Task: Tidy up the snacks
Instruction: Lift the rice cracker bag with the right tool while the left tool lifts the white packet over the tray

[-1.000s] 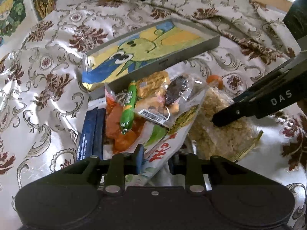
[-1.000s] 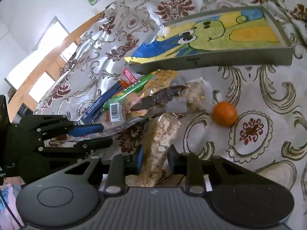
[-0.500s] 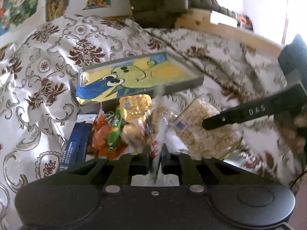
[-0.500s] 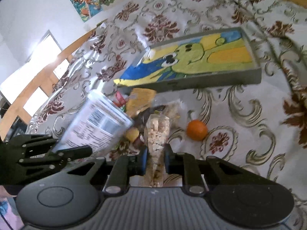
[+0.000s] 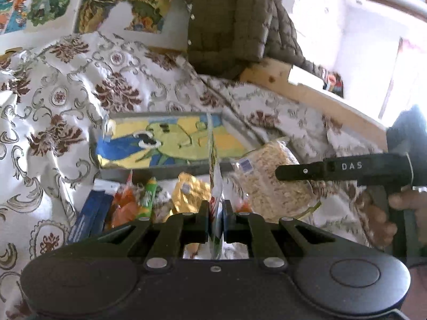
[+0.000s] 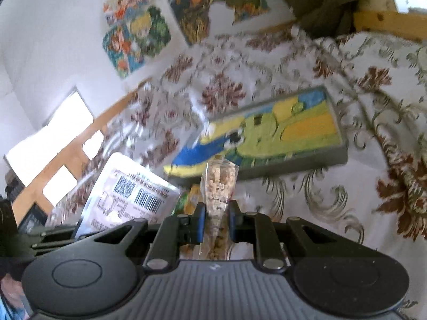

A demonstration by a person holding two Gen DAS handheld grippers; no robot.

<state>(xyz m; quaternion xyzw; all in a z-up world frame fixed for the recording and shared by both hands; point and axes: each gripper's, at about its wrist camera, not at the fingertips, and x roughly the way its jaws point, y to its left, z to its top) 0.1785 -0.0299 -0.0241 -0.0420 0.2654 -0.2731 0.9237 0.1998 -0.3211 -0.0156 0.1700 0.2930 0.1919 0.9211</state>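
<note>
My left gripper is shut on a white snack bag, seen edge-on and lifted above the snack pile. From the right wrist view that bag shows its barcode side, with the left gripper below it. My right gripper is shut on a clear bag of puffed cereal, also raised. In the left wrist view the right gripper pinches this cereal bag. A grey tray lined with a green cartoon picture lies on the bedspread behind the pile.
Blue bars, an orange pack, a green sausage stick and a gold packet lie before the tray. An olive quilted jacket hangs over the wooden bed frame. A hand holds the right gripper.
Both grippers closed on their bags and lifted them off the pile. The white bag now hangs upright, and both views have tilted up toward the wall.
</note>
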